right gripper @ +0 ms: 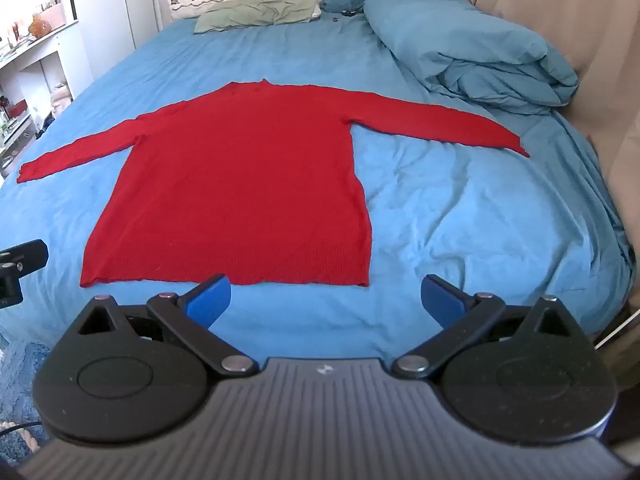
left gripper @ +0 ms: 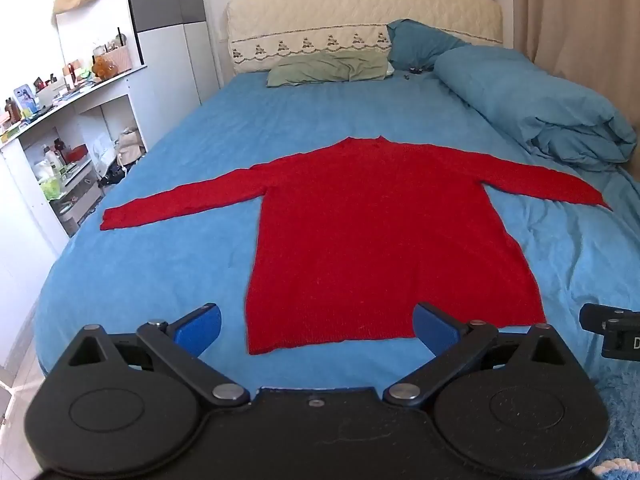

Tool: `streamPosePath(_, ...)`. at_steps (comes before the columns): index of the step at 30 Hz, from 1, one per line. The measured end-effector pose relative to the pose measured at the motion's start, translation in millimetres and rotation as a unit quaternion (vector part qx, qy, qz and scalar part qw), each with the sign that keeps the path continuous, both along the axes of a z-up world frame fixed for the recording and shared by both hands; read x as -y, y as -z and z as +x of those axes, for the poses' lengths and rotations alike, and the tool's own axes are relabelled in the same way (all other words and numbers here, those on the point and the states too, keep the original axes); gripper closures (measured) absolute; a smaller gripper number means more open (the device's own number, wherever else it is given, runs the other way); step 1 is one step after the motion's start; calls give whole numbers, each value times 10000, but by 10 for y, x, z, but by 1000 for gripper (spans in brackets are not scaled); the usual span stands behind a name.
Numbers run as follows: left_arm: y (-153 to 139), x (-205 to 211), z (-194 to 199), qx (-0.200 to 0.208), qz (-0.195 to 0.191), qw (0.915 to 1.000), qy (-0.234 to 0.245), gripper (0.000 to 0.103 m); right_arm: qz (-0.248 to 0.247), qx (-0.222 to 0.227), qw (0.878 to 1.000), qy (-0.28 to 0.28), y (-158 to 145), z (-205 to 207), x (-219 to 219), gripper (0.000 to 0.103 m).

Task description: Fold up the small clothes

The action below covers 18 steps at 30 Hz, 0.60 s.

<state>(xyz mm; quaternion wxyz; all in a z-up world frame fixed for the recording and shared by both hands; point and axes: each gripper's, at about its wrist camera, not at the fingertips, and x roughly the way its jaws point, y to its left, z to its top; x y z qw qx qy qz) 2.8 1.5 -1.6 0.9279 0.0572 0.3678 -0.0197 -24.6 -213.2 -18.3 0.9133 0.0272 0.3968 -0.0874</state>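
A red long-sleeved sweater (left gripper: pixel 372 236) lies flat on the blue bed (left gripper: pixel 160 264), sleeves spread to both sides, hem toward me. It also shows in the right wrist view (right gripper: pixel 240 184). My left gripper (left gripper: pixel 318 330) is open and empty, held just before the hem, its blue pads either side of the hem's middle. My right gripper (right gripper: pixel 326 300) is open and empty, in front of the hem's right corner. Each gripper's edge shows in the other's view: the right one (left gripper: pixel 612 334), the left one (right gripper: pixel 18 268).
A rolled blue duvet (left gripper: pixel 532 108) lies along the bed's right side. A green pillow (left gripper: pixel 332 68) and a blue pillow (left gripper: pixel 420 42) lie at the headboard (left gripper: pixel 360 12). White shelves (left gripper: pixel 60 128) with clutter stand left of the bed. A curtain (right gripper: pixel 600 40) hangs on the right.
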Motion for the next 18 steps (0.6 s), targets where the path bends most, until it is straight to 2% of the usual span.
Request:
streamPosePath(3,-59,-24,-11,86,-203,9998,-8,0,22,11,10000,11,-1,-6,0,0)
streamPosePath(10,-70,105,-55,349,104,9993,-3,0,14,33,10000,5,-34,-27,20,0)
streamPosePath(14,-75,114,-77,404,123,9991,-2,0,20,37,10000,10,-32,-16,35,0)
streamPosePath(18,-120,52,-92,355,-220,9991,79,0,3,39,10000,23,-41,-24,8,0)
